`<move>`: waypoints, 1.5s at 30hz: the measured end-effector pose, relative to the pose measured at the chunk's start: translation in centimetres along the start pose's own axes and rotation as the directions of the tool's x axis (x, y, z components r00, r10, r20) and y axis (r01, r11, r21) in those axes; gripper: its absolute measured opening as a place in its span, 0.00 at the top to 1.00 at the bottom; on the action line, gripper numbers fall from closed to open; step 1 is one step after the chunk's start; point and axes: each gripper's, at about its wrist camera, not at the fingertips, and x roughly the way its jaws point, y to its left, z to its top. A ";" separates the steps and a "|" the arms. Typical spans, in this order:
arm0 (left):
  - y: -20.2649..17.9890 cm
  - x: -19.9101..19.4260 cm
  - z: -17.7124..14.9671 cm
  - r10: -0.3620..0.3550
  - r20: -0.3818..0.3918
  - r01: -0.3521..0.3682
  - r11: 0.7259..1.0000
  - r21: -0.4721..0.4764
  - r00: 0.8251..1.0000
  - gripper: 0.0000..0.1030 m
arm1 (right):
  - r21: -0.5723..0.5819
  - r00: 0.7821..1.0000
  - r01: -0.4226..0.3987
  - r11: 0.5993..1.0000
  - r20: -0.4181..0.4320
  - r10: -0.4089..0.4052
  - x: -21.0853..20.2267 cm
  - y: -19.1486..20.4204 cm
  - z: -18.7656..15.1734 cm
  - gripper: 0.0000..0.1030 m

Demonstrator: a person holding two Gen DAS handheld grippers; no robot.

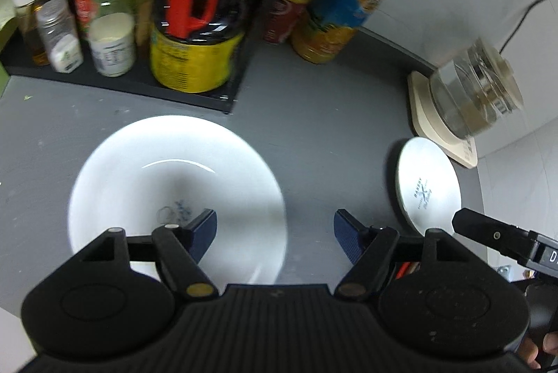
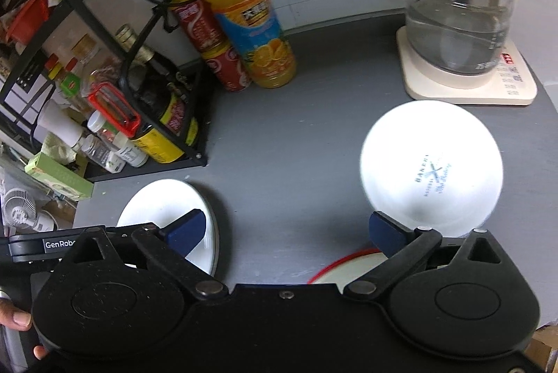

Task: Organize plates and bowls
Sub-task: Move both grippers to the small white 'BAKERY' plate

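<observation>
**Both grippers open over two white dishes**

Nearest to me, the left gripper (image 1: 275,223) has its jaws wide apart with nothing between them; one blue pad hangs over the near-right part of the bowl (image 1: 178,195), the other over bare table (image 1: 314,114). My right gripper (image 2: 286,230) is equally spread and empty, one pad in front of the bowl's edge, the other at the near edge of the plate (image 2: 432,170).

I take the bowl as my landmark. It sits upright on the grey table, white, glossy, with a faint blue mark at its centre. To its right, well apart, lies the plate, white with blue lettering in the middle. Just nearer me than the plate, a red-rimmed dish (image 2: 348,263) peeks out under my right gripper; I cannot tell how much of it there is.

I judge this the reach before a first grasp: nothing is gathered yet. Next I would lower one pad inside a rim, the other outside, then close.

Behind the bowl stands the rack (image 1: 139,80) of bottles; far right of it, the kettle (image 2: 460,20).
</observation>
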 end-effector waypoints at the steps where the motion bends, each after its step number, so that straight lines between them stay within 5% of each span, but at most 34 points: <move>1: -0.5 0.2 0.0 -0.001 -0.004 0.001 1.000 0.008 1.000 0.30 | 0.005 1.000 0.001 1.000 0.001 -0.001 -0.1 -0.5 0.1 0.02; 32: -14.2 9.9 2.4 -0.055 -0.107 0.068 0.990 0.124 0.993 0.30 | 0.089 0.987 0.160 0.983 -0.031 -0.158 0.6 -14.4 0.9 0.02; 45: -15.4 15.0 3.0 -0.030 -0.172 0.045 0.996 0.083 0.985 0.46 | 0.107 0.984 0.158 0.982 -0.095 -0.148 3.9 -19.0 1.2 0.15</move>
